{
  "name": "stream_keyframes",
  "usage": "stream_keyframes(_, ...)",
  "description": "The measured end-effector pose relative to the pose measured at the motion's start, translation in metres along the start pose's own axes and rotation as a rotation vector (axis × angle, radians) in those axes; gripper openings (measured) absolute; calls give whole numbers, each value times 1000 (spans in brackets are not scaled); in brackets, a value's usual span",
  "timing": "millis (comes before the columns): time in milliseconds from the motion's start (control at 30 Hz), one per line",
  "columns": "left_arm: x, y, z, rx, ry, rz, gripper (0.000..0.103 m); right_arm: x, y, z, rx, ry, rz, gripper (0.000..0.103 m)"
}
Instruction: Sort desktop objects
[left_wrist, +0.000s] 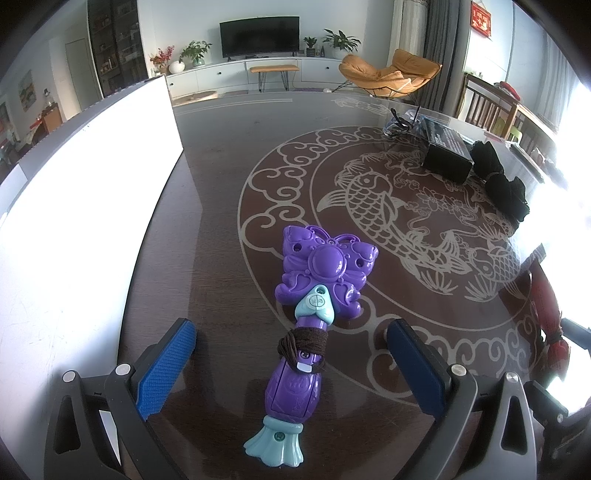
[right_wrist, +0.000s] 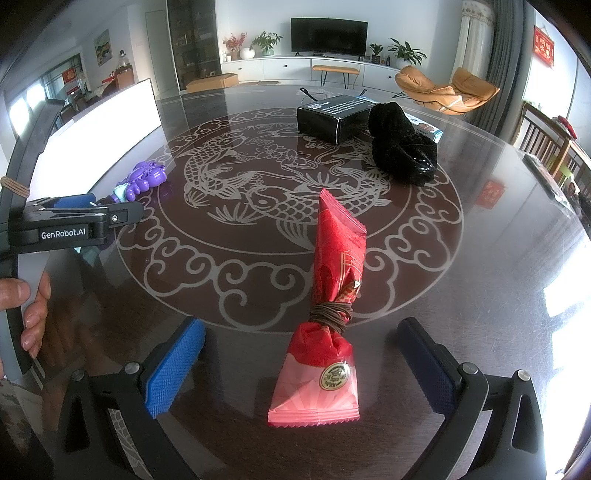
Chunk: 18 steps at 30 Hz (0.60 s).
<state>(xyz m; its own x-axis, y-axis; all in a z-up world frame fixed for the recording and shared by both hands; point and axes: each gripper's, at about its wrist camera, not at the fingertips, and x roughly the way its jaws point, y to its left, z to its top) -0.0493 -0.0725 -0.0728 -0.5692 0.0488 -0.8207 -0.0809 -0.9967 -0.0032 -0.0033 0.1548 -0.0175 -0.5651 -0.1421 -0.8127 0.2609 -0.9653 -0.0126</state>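
Note:
A purple butterfly toy wand (left_wrist: 310, 314) with a teal base and dark cord wound round its handle lies on the dark table, between the fingers of my open left gripper (left_wrist: 291, 339); neither pad touches it. The wand's purple head (right_wrist: 142, 181) also shows at the left of the right wrist view. A red snack packet (right_wrist: 330, 306) tied with brown cord lies lengthwise between the wide-apart fingers of my open right gripper (right_wrist: 301, 339). That packet (left_wrist: 550, 325) appears at the right edge of the left wrist view.
A white board (left_wrist: 85, 206) stands along the table's left side. A black box (right_wrist: 330, 114) and a black cloth bundle (right_wrist: 400, 147) sit at the far side. A hand (right_wrist: 26, 306) holds the left gripper's body (right_wrist: 62, 225). Chairs stand at the right.

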Motion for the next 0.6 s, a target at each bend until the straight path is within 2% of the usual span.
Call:
stream_keyframes(100,-1,2,0,57,23,-34,103,0,0,0,0,0,0,103)
stream_keyframes(133,-4,3,-1,69,14,-41,90,0,0,0,0,0,0,103)
stream_keyframes(167,-10,3,-3,85,-6,-51,65,0,0,0,2,0,2,103)
stream_keyframes(200,-14,1,-4,107,-16,-64,53,0,0,0,2,-1,4,103)
stream_keyframes(233,-16,-1,-4,125,-19,-71,26,1,0,0,-4,3,10,103)
stream_keyframes(267,-18,-2,-5,139,-17,-74,21,1,-1,1,-4,18,16,103)
stream_keyframes(333,-18,-6,-5,144,-12,-89,21,0,-6,5,29,48,42,102)
stream_keyframes(400,-22,-7,-7,123,-8,-120,21,-3,-14,11,82,70,96,93)
stream_keyframes(467,-25,-9,-12,97,-9,-152,21,-5,-20,17,108,88,132,70)
stream_keyframes(533,-30,-11,-19,86,-13,-166,21,-2,-18,21,80,109,126,63)
stream_keyframes(567,-32,-10,-22,77,-13,-173,21,0,-13,23,31,116,91,38)
stream_keyframes(600,-38,-10,-26,61,-21,-188,21,0,-14,26,19,124,80,20)
